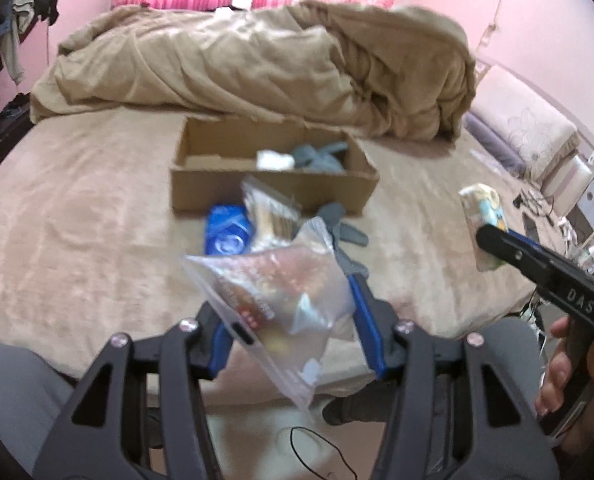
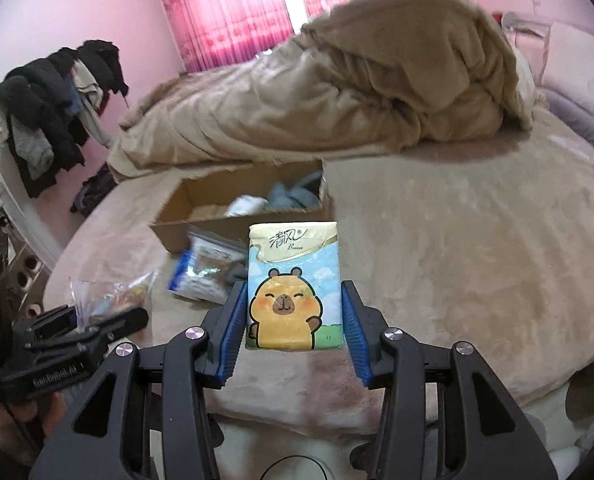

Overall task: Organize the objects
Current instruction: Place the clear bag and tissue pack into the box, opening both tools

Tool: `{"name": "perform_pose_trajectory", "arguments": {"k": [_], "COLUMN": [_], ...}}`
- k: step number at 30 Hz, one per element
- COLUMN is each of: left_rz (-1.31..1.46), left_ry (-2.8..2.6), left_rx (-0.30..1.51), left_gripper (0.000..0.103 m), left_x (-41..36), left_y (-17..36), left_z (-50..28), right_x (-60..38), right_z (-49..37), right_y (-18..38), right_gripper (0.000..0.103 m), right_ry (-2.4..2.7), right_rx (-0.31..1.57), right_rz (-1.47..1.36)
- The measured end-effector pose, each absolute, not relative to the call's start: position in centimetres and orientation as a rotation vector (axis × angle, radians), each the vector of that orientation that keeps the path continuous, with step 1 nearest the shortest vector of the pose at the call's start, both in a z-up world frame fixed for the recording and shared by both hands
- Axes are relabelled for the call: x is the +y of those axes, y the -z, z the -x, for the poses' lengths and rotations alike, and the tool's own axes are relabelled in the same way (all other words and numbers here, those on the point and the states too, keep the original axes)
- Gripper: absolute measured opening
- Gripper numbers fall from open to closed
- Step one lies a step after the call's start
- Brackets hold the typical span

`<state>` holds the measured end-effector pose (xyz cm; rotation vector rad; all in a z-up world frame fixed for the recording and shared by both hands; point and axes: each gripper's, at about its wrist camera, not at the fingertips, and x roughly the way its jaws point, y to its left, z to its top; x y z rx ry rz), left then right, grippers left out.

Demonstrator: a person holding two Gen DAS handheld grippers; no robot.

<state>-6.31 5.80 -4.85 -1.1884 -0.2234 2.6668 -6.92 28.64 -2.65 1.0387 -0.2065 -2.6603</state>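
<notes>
**Both grippers loaded above the bed**

Left gripper (image 1: 287, 320) first: its blue-padded fingers (image 1: 367, 312) are spread fairly wide, and a clear plastic zip bag with red print and small colourful contents (image 1: 281, 300) sits between them, tilted, one corner hanging down below the fingers. Whether the pads are actually pinching the bag or just bracketing it is not clear from this blurred view. Straight ahead of that gripper, lying on the beige plush bed cover (image 1: 77, 240), are a blue printed packet (image 1: 227, 234), a second clear bag with brownish contents (image 1: 269, 216) and a grey glove-like fabric item (image 1: 343, 226), all bunched just in front of the open brown cardboard box (image 1: 275, 188). Inside the box, a white crumpled piece (image 1: 273, 159) lies beside a grey-blue cloth (image 1: 321, 156).

Over to the right gripper (image 2: 293, 312): its fingers are closed in on both sides of a rectangular tissue pack printed with a cartoon capybara on a sky-blue background (image 2: 293, 284), held upright and off the bed. The cardboard box lies beyond it and slightly left, the blue packet to its left. From the left wrist view the same pack shows far right, clamped at the tip of the other tool.

Behind the box, a heaped tan duvet (image 1: 257, 56) covers the far half of the bed. Pink curtains (image 2: 225, 8) hang beyond.
</notes>
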Motion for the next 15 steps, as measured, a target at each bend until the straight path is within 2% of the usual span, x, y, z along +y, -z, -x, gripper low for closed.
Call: {"name": "perform_pose_trajectory", "arguments": {"k": [10, 15], "left_rz": [1.091, 1.065], "left_ry": [-2.745, -2.765], "left_rx": [-0.293, -0.305], "left_gripper": [0.053, 0.053], "left_x": [0.9, -0.9], "left_y": [1.0, 0.9], "left_z": [6.3, 8.6], "right_x": [25.7, 23.8], "right_z": [6.6, 8.2], "right_y": [-2.4, -4.1], "right_gripper": [0.048, 0.048], "right_ry": [2.658, 2.659], "right_rx": [-0.181, -0.164], "right_rz": [-0.905, -0.858]}}
